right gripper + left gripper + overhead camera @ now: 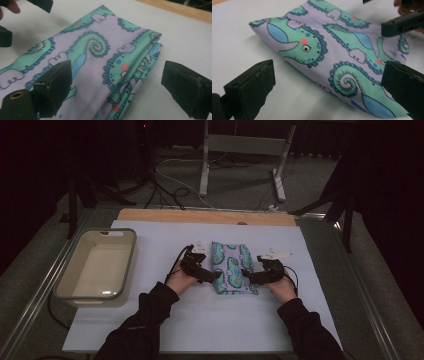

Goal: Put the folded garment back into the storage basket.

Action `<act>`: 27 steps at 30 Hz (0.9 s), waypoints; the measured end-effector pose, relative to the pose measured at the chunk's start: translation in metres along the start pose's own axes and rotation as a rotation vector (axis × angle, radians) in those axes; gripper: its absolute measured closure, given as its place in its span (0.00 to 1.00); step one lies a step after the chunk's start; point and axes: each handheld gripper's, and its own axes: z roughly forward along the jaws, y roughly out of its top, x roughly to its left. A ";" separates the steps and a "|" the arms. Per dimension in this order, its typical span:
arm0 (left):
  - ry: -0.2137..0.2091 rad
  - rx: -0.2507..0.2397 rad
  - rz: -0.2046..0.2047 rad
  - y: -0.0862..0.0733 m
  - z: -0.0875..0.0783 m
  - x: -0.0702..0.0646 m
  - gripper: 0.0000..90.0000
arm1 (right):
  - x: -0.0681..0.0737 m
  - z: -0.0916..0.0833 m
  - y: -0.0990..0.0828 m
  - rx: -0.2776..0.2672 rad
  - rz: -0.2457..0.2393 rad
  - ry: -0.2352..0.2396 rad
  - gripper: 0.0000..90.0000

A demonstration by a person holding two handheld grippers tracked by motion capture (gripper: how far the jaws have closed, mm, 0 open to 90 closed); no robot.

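Both your grippers [212, 276] [248, 276] gape beside the cloth [231, 268]; clamp only one layer and the fold opens.

A folded lilac cloth [231, 268] printed with green seahorses lies flat at the middle of the white table sheet [200, 325], long side running front to back.

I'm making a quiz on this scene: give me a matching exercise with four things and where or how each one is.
Things:
1. folded cloth
2. bin
3. left gripper
4. right gripper

States:
A. open, at the cloth's right edge
B. near the table's left edge, nothing inside
C. flat on the white mat, printed with seahorses
D. open, at the cloth's left edge

Pairs: 1-C, 2-B, 3-D, 4-A
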 end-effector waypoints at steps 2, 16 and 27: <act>0.003 0.010 -0.019 0.000 0.001 0.001 0.00 | 0.000 0.002 0.000 0.006 0.012 -0.009 0.11; -0.038 0.158 -0.130 0.002 0.029 0.003 0.08 | -0.007 0.021 -0.007 0.074 0.130 -0.001 0.10; -0.085 0.151 -0.164 -0.002 0.035 0.001 0.27 | -0.007 0.026 -0.010 0.151 0.156 0.001 0.15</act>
